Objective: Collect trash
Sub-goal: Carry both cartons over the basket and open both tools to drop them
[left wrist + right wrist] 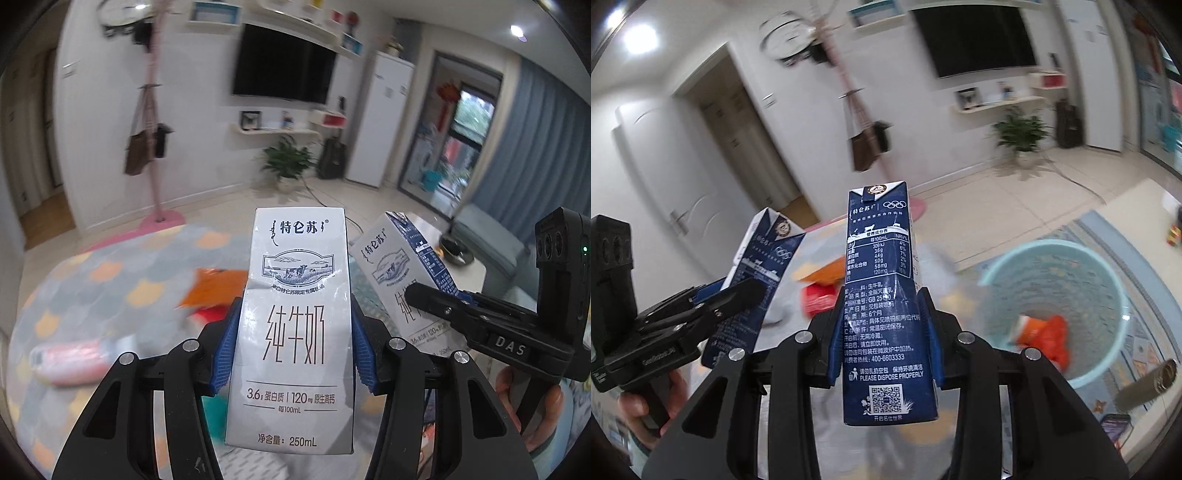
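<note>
My left gripper is shut on a white milk carton, held upright above the patterned rug; the same carton shows tilted in the right wrist view, held by the left gripper. My right gripper is shut on a second milk carton, its dark blue side facing the camera; the left wrist view shows it in the right gripper. A light blue bin with orange trash inside lies low to the right.
Orange and red wrappers and a pink packet lie blurred on the rug. A metal can lies by the bin. A coat stand, plant, TV wall and sofa stand beyond.
</note>
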The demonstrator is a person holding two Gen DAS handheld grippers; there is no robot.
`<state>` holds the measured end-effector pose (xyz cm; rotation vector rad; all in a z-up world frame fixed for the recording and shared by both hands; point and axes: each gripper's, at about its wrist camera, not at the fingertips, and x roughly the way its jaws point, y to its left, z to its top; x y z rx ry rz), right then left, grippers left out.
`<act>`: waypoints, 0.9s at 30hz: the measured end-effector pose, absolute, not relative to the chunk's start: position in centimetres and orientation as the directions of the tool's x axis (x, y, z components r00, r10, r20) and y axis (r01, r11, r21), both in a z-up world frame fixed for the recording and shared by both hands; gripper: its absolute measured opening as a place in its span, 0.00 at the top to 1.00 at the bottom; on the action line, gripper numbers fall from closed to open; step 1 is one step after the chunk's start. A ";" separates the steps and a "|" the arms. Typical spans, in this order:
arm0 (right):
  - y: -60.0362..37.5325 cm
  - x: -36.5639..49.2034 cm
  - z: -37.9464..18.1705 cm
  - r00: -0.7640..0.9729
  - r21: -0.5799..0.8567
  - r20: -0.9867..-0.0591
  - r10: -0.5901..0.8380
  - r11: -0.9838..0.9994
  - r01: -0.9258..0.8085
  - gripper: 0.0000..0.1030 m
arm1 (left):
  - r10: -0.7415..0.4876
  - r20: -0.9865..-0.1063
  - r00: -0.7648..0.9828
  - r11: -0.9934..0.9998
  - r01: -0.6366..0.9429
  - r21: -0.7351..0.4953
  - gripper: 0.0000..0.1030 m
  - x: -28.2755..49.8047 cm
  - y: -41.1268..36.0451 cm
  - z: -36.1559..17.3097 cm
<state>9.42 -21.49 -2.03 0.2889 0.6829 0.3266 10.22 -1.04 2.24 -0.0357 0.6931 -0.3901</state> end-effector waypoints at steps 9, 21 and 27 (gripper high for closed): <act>-29.6 12.2 -6.3 0.750 0.353 -0.631 0.198 0.934 0.051 0.68 | -0.423 -0.682 0.597 0.873 0.471 -0.129 0.50 15.2 -11.8 -0.1; -34.1 16.3 -14.4 0.662 0.274 -0.749 0.026 0.922 0.274 0.68 | -0.442 -0.752 0.489 0.844 0.511 -0.164 0.50 20.4 -18.1 -4.8; -35.0 17.7 -16.2 0.635 0.287 -0.771 0.039 0.912 0.293 0.66 | -0.450 -0.750 0.485 0.850 0.490 -0.193 0.49 21.9 -18.5 -5.3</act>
